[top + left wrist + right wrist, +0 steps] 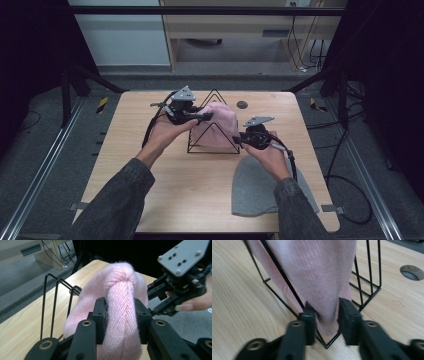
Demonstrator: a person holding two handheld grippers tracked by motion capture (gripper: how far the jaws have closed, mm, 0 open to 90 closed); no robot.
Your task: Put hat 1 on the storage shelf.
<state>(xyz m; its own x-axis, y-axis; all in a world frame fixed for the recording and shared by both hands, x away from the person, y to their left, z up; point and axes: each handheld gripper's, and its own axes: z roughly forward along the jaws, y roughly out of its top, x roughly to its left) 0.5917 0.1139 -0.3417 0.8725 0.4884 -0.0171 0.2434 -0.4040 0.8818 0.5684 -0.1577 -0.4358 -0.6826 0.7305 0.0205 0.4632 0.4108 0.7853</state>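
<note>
A pink knit hat [220, 122] hangs over a black wire rack [214, 93] of triangular frames at the middle of the table. My left gripper [207, 116] reaches in from the left and is shut on a thick fold at the hat's top [120, 280]; that fold fills the gap between its jaws [121, 315]. My right gripper [238, 140] sits low at the rack's front right corner. Its jaws [325, 315] pinch the hat's hanging lower edge [319, 270], right against the rack's wires [362, 277]. In the left gripper view the right gripper [155, 300] appears beyond the hat.
A grey knit hat [255, 187] lies flat on the wooden table [150, 170] at the front right, under the person's right forearm. A round cable hole [242, 104] sits behind the rack. Dark frame posts stand at both sides of the table.
</note>
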